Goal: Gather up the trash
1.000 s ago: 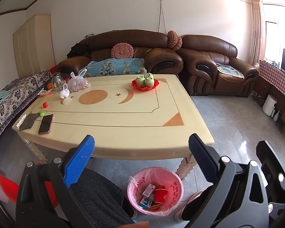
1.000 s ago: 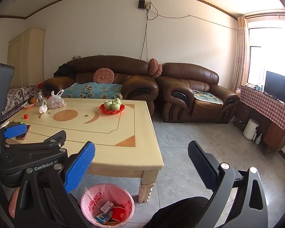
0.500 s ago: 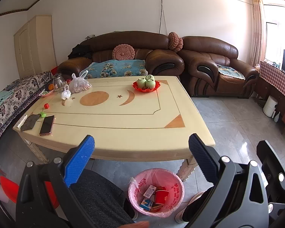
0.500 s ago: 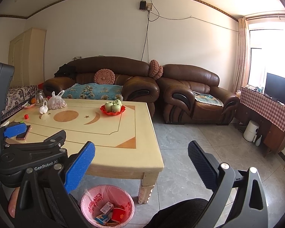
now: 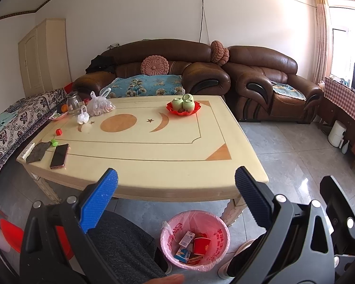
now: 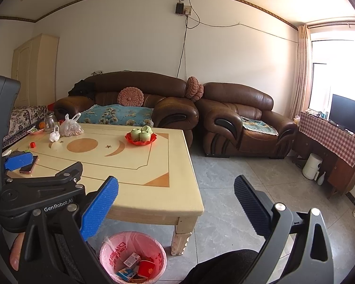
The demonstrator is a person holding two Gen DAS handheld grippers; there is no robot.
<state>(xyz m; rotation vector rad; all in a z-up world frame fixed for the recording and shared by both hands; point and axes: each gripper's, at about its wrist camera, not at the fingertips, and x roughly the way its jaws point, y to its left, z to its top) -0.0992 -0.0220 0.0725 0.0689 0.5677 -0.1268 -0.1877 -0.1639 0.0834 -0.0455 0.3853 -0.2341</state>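
A pink-lined waste bin stands on the floor under the near edge of the cream table. It holds a red paper cup and small cartons. My left gripper is open and empty, held above the bin and my knees. My right gripper is open and empty too, to the right of the left one, whose body shows in the right wrist view. On the table's left side lie a small red piece, a green cap and a small white bag.
The table also carries a phone, a dark cloth, a glass jar, a plastic bag of nuts and a red dish with green cups. Brown sofas stand behind. Grey tiled floor spreads to the right.
Both views have tilted up and drawn back slightly, so the table and bin sit a little lower in frame. Both grippers stay open and empty.
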